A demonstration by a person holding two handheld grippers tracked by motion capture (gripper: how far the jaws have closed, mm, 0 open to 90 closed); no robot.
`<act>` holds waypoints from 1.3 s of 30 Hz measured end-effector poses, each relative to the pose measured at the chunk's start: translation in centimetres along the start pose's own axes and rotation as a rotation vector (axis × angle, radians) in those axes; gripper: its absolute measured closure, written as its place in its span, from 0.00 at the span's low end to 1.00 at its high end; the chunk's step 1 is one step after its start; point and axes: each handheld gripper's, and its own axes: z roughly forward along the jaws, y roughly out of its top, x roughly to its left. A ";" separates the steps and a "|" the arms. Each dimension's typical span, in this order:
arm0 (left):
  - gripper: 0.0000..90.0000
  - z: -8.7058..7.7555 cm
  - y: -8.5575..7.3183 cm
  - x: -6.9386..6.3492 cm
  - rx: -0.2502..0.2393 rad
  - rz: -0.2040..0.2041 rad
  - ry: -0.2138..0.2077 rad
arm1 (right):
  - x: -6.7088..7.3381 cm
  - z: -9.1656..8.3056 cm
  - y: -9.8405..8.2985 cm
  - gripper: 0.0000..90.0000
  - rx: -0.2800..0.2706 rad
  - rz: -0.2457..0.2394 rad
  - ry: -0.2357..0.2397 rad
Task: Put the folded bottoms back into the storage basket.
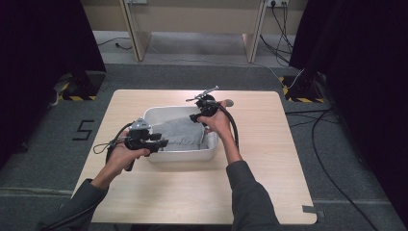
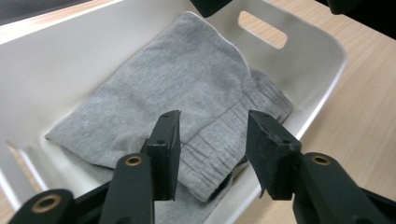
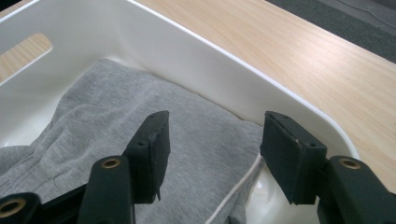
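White bin point(image 1: 179, 155), folded grey garment point(image 1: 182, 134) inside

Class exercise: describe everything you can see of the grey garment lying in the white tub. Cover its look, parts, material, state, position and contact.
The grey garment is a soft, heathered knit, like sweatshirt fabric. It has a gathered, ribbed elastic band along one edge and a thin white cord at another. It lies loosely folded and slightly rumpled in the white tub, covering most of the floor, one corner riding up a wall. Only the tub touches it; both grippers hover above with fingers parted.
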 end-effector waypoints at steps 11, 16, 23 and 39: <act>0.39 -0.9 0.1 -2.0 -0.018 -0.011 -0.051 | 0.0 -1.9 -0.1 0.43 -0.026 -0.020 0.003; 0.36 -1.7 0.2 -2.9 -0.034 0.003 -0.073 | 0.3 -2.9 -0.3 0.42 -0.037 -0.044 0.009; 0.34 -2.3 -0.1 -4.1 -0.057 0.018 -0.101 | 0.3 -4.2 -1.1 0.42 -0.059 -0.037 0.026; 0.31 -2.2 -1.1 -6.3 -0.083 0.044 -0.140 | 1.4 -7.5 -4.0 0.39 -0.095 -0.078 0.037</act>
